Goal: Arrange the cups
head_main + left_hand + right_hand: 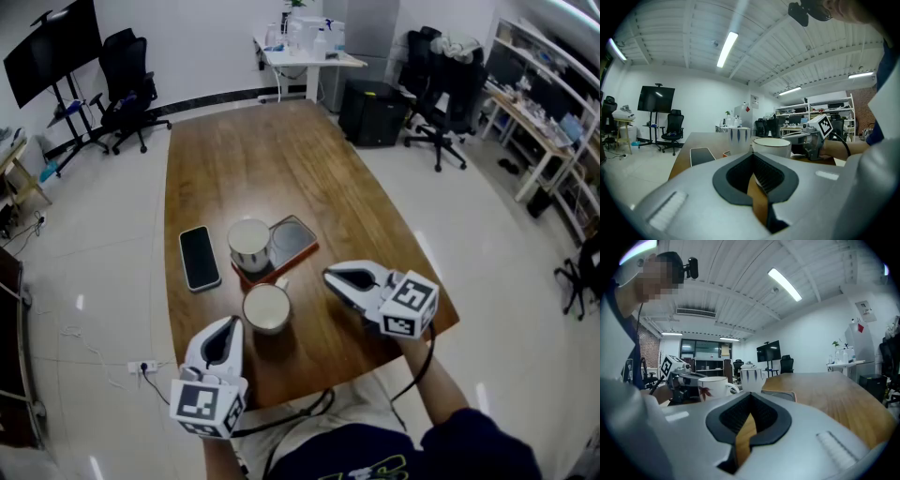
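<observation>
**Wooden table, white mug between two clenched grippers**

Wooden table (272, 159) fills your view, and the white mug (267, 308) stands near its front edge, between your two tools. Your left gripper (228, 328) lies just beside the mug, which sits ahead of its tip and slightly to the right. Your right gripper (330, 276) points in from the other side, with a wider strip of bare wood between it and the mug. That makes the left hand the nearer one. Both pairs of jaws are pressed together with nothing between them, so either tool must open before it can take hold.

The mug's handle appears to point away from you, toward the orange-rimmed tray (298, 239), though it is small in the head view. The tall cup (249, 245) stands just beyond the mug at the tray's left edge. A phone (199, 258) lies flat to its left.
</observation>
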Demonstrator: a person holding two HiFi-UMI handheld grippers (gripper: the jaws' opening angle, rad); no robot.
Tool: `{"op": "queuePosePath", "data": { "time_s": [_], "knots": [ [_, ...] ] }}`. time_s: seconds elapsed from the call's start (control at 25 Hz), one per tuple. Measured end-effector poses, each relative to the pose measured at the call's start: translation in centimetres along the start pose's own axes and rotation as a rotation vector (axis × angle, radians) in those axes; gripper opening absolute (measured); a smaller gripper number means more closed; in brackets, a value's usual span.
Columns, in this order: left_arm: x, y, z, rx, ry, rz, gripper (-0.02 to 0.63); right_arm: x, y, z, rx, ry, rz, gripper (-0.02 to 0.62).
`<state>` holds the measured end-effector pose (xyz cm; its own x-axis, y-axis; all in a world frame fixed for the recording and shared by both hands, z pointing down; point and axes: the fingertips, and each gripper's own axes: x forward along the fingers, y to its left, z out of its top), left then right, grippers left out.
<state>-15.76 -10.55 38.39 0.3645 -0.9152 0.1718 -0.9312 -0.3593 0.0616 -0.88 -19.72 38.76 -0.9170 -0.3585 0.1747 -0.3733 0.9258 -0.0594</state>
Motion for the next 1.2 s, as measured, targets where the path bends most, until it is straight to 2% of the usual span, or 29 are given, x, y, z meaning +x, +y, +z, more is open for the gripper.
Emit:
{"op": "queuePosePath", "data": {
  "time_s": [0.4,0.72,0.84,1.04,1.08,1.2],
  "knots": [
    [-0.2,0.2,0.2,-0.001,0.000,0.000,0.003,-1.1,1.1,0.0,0.003,0.002,-0.017,0.001],
    [-0.4,0.3,0.3,-0.009,0.002,0.013,0.003,-1.8,0.8,0.2,0.010,-0.003,-0.109,0.001],
    [-0.9,-0.5,0.2,-0.011,0.012,-0.011,0.003,-2.1,0.8,0.1,0.019,0.001,-0.120,0.001],
    [-1.1,-1.9,0.1,0.004,0.020,-0.097,0.005,-2.3,0.3,0.4,0.026,-0.001,-0.168,0.001],
    [-1.1,-2.1,-0.1,0.007,0.022,-0.114,0.018,-2.2,0.2,0.2,0.028,-0.002,-0.169,0.001],
    [-1.0,-2.5,-0.6,0.004,0.047,-0.146,0.124,-2.1,0.3,-0.1,0.036,0.001,-0.168,0.001]
  ]
}}
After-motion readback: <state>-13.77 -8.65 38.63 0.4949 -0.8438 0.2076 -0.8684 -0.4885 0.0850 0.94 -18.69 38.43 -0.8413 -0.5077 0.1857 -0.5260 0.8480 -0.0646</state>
